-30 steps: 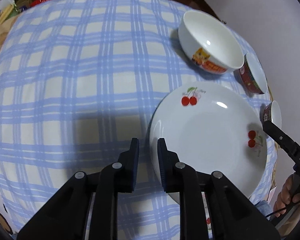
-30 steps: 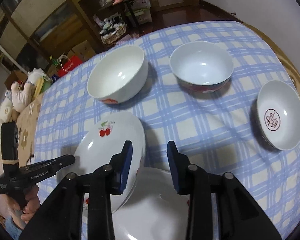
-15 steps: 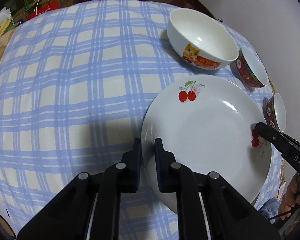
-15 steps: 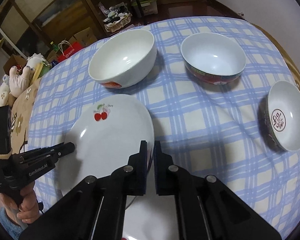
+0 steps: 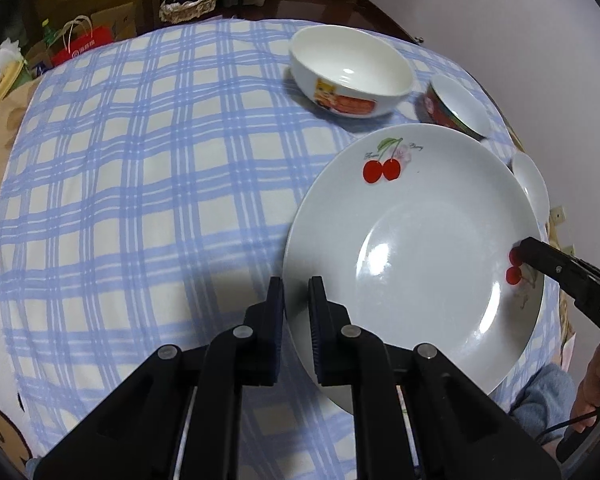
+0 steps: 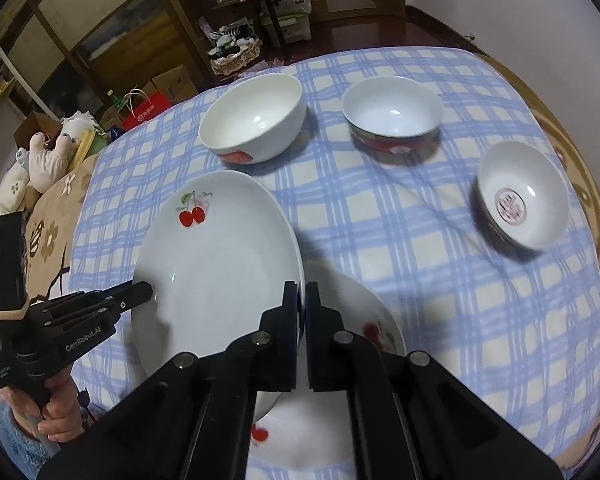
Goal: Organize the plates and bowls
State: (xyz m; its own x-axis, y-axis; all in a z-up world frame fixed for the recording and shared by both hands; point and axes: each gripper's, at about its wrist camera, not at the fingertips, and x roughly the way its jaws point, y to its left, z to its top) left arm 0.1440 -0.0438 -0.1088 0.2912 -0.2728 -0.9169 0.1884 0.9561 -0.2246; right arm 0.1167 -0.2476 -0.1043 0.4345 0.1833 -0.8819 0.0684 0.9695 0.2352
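Observation:
A white cherry plate (image 5: 416, 248) (image 6: 220, 256) is held up off the table by both grippers. My left gripper (image 5: 296, 292) is shut on its left rim. My right gripper (image 6: 302, 300) is shut on its right rim. A second cherry plate (image 6: 352, 320) lies on the checked cloth partly under the held one. Beyond stand a large white bowl (image 5: 350, 76) (image 6: 256, 118), a red-sided bowl (image 5: 456, 108) (image 6: 394, 118) and a small bowl with a red mark inside (image 6: 522, 196), also seen edge-on in the left wrist view (image 5: 532, 184).
The round table has a blue checked cloth (image 5: 140, 184) (image 6: 420, 240). Behind it are wooden shelves (image 6: 112, 32), a basket (image 5: 188, 4), a red bag (image 5: 86, 42) and soft toys (image 6: 40, 160). A wall (image 5: 520, 40) is close on the right.
Both grippers closed on the cherry plate's rims and lifted it off the table; it now hangs partly above the second plate.

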